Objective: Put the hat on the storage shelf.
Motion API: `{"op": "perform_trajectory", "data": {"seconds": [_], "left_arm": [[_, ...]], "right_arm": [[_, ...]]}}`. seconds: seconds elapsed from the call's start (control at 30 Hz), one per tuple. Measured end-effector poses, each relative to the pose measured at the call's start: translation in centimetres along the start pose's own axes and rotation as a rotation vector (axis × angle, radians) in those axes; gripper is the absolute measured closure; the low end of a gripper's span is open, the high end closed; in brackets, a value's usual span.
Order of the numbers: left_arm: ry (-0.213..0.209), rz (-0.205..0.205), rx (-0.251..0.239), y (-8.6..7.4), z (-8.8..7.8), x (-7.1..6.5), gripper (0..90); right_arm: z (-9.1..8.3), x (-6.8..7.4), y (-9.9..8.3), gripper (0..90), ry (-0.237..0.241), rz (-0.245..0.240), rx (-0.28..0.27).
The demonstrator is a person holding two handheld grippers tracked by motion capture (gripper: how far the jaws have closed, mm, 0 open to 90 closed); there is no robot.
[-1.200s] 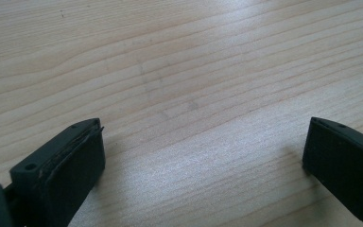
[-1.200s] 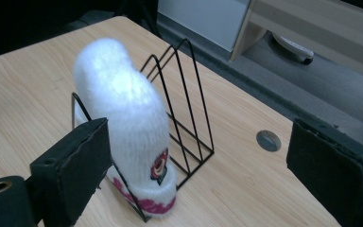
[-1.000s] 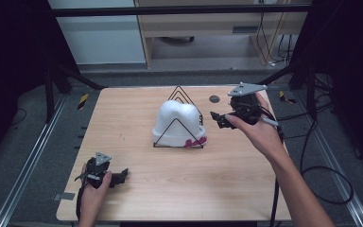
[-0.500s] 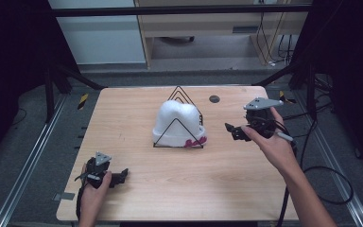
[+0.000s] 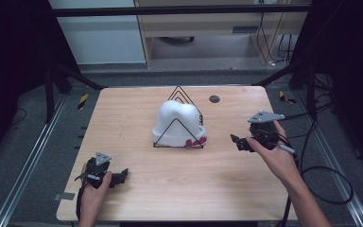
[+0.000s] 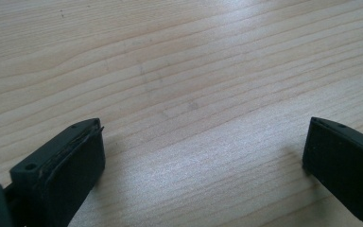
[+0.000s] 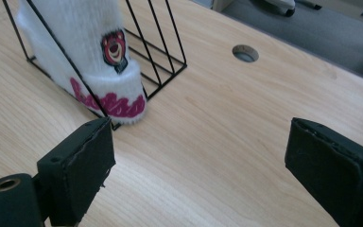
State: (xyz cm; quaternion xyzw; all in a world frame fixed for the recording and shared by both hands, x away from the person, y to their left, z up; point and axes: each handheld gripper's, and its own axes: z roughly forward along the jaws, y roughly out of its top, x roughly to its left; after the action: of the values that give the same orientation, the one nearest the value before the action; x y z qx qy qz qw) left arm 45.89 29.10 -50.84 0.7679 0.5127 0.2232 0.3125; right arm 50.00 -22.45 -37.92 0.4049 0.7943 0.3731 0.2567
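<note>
The white knit hat (image 5: 178, 124) draped over the black wire rack (image 5: 178, 94) looks soft and light; its folded cuff (image 7: 113, 97) seems the surest hold. The right gripper (image 5: 240, 143) is near it, jaws apart and empty; the left gripper (image 5: 118, 177), also apart, sits well away.

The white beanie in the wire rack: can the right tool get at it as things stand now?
Probably yes. The right tool is open, bare table lies between, and the white beanie pokes out past the wire rack on that side.
</note>
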Motion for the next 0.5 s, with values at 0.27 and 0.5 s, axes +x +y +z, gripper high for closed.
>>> {"op": "perform_trajectory", "data": {"seconds": [0.27, 0.5], "left_arm": [[0.0, 0.0, 0.0, 0.0, 0.0, 0.0, 0.0], [0.0, 0.0, 0.0, 0.0, 0.0, 0.0, 0.0]], "right_arm": [[1.5, -0.1, -2.6, 9.9, -0.001, 0.027, 0.047], [2.5, -0.2, -4.1, 10.1, -0.015, 0.041, 0.098]]}}
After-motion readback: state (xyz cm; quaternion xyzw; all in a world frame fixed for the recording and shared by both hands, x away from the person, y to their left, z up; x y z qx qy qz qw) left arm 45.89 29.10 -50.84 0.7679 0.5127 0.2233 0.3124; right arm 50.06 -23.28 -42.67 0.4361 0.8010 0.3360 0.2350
